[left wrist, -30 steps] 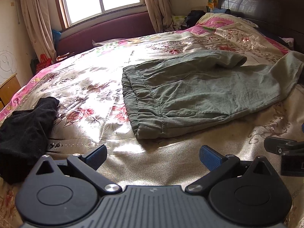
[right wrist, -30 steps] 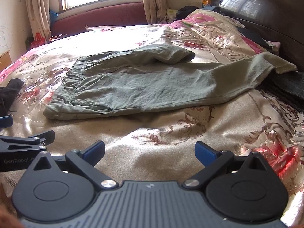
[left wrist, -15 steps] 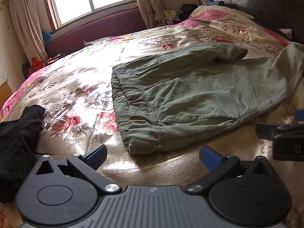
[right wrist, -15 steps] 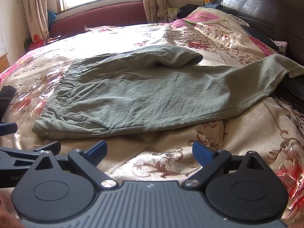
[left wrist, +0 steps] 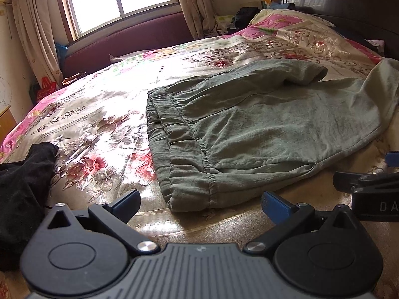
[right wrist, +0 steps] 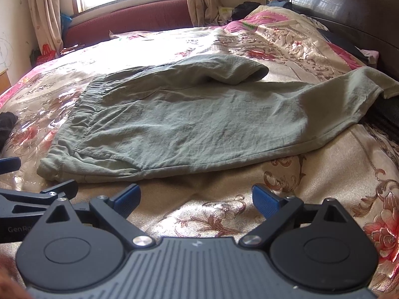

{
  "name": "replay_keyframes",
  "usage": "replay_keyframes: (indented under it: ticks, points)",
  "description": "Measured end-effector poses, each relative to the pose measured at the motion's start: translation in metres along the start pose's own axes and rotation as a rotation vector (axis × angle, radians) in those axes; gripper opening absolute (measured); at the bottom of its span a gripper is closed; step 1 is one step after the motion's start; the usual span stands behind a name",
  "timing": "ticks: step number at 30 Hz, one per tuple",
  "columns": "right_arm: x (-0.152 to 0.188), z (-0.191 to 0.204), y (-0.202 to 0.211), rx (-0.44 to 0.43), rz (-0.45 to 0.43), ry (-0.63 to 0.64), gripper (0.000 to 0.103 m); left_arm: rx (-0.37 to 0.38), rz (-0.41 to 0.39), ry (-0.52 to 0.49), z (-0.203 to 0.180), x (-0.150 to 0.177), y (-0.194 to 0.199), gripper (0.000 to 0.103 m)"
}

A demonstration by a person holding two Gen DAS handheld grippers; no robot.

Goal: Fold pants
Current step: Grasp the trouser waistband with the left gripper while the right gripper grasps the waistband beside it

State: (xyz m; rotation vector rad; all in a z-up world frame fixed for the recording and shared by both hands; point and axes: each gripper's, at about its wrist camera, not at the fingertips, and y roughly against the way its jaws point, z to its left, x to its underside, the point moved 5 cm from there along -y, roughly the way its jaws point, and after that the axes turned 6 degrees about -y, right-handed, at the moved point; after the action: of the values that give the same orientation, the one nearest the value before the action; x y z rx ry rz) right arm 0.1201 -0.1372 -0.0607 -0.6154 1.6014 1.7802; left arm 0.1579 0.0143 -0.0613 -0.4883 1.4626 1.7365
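Grey-green pants (left wrist: 261,129) lie on the floral bedspread, waistband to the left, legs running right; they also show in the right wrist view (right wrist: 199,124). The far leg is folded back short, the near leg reaches the headboard side. My left gripper (left wrist: 200,203) is open and empty, just short of the waistband's near corner (left wrist: 189,196). My right gripper (right wrist: 197,198) is open and empty, in front of the pants' near edge. Each gripper shows at the edge of the other's view.
A black garment (left wrist: 22,179) lies on the bed at the left. The dark wooden headboard (right wrist: 349,12) stands at the right, with a pink pillow (left wrist: 286,22) below it. A window and curtains are behind, with a maroon bench (left wrist: 124,42) beneath.
Both grippers have moved forward toward the pants, which now look larger and closer. Both stay open. The pants have not moved.
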Motion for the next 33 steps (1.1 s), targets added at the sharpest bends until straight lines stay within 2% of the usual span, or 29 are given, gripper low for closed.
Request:
replay_keyframes:
  ticks: [5,9,11,13,14,16,18,22,27,33]
  points:
    - [-0.002,0.001,-0.007,0.005,0.007,0.031,0.096,0.005,0.040,-0.021,0.004,-0.003,-0.018,0.103]
    - [-0.008,0.003,-0.010,-0.005,-0.007,0.079,0.096,0.023,0.066,0.003,0.009,-0.002,-0.029,0.103]
    - [-0.010,0.006,-0.012,-0.018,-0.013,0.110,0.096,0.033,0.066,0.010,0.010,-0.004,-0.031,0.097]
    - [-0.012,0.010,-0.016,-0.026,-0.018,0.151,0.096,0.058,0.063,0.013,0.010,-0.004,-0.031,0.080]
    - [-0.014,0.013,-0.017,-0.027,-0.021,0.173,0.096,0.068,0.063,0.013,0.010,-0.004,-0.031,0.078]
    - [-0.015,0.019,-0.020,-0.033,-0.028,0.222,0.088,0.070,0.053,0.000,0.009,-0.003,-0.030,0.068]
    - [-0.016,0.026,-0.023,-0.050,-0.030,0.261,0.082,0.075,0.051,-0.014,0.008,-0.003,-0.029,0.061]
    - [-0.015,0.040,-0.030,-0.097,-0.021,0.319,0.079,0.103,0.050,-0.012,0.013,-0.004,-0.029,0.053]
    - [-0.005,0.062,-0.035,-0.155,-0.030,0.463,0.074,0.159,0.053,0.037,0.026,-0.004,-0.028,0.047]
    - [-0.004,0.087,-0.042,-0.208,0.010,0.525,0.050,0.174,0.041,0.057,0.038,-0.001,-0.025,0.041]
